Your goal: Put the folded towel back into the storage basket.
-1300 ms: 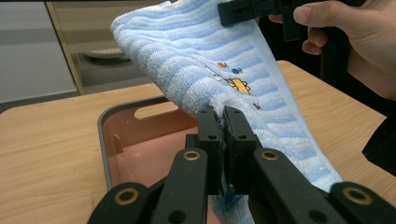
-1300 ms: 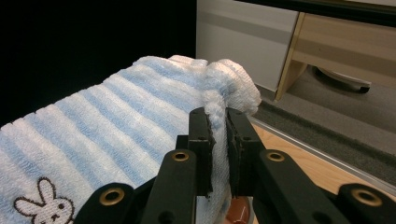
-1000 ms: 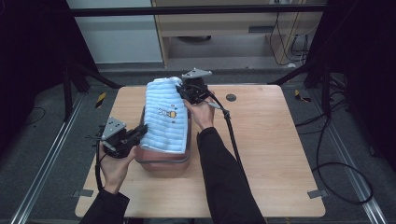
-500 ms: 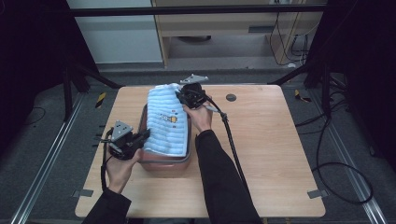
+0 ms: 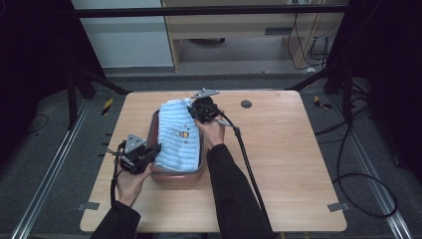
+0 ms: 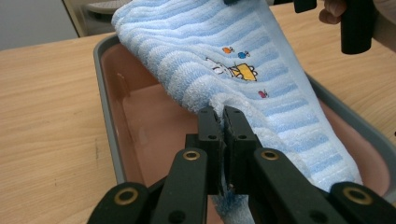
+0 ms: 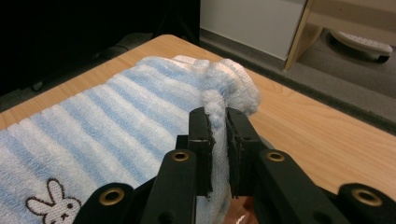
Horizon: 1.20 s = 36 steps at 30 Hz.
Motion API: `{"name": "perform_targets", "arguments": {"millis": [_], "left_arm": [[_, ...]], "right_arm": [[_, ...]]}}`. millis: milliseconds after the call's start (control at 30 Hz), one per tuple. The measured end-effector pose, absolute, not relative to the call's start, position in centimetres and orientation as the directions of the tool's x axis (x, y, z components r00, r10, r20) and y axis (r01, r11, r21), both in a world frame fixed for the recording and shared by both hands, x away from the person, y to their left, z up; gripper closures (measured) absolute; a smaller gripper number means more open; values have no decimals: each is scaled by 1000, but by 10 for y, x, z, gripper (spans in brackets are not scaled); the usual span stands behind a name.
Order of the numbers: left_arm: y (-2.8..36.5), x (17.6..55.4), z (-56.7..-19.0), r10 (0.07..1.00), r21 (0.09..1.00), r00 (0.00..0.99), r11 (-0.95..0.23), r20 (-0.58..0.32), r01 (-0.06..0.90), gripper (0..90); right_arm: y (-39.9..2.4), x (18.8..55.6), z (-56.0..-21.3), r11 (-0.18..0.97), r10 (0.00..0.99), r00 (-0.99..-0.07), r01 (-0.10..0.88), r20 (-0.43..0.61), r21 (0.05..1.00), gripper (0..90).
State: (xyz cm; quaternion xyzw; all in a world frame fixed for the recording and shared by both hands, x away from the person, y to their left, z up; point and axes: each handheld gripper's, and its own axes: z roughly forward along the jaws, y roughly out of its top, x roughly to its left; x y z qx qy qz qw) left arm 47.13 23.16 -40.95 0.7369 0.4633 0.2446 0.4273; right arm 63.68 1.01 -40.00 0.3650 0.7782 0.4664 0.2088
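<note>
**Striped towel held at both ends over the tray**

A blue-and-white striped towel (image 5: 177, 134) lies stretched along a shallow tray (image 5: 175, 176) with a grey rim and pinkish inside, which sits on the wooden table (image 5: 288, 164) left of its middle. The towel bears a small cartoon print, with a rabbit figure showing in the right gripper view.

The left gripper (image 5: 149, 153) sits at the tray's near left corner, its jaws pressed together on the towel's near edge; in the left gripper view (image 6: 223, 122) the cloth is pinched between them and hangs down into the tray, whose bare bottom shows to the left of the towel. The right gripper (image 5: 195, 113) is at the far end of the tray, its jaws clamped on a bunched fold of the towel's far corner, clear in the right gripper view (image 7: 217, 122). That end of the cloth seems lifted slightly above the tray rim, though the high view is too coarse to be sure.

A small dark round disc (image 5: 246, 104) sits in the tabletop beyond the right gripper.
</note>
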Motion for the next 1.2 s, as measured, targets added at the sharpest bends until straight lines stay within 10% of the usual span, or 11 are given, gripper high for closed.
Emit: {"name": "perform_targets", "arguments": {"millis": [567,1200], "left_arm": [[233,472,-429,901,822,433,-224,-30,523,863],[242,464,-414,903,863,427,-181,-44,472,590]], "right_arm": [[14,637,-431,346,763,-647,425,13,836,797],[-6,620,-409,303,780,-626,383,4,873,456]]}}
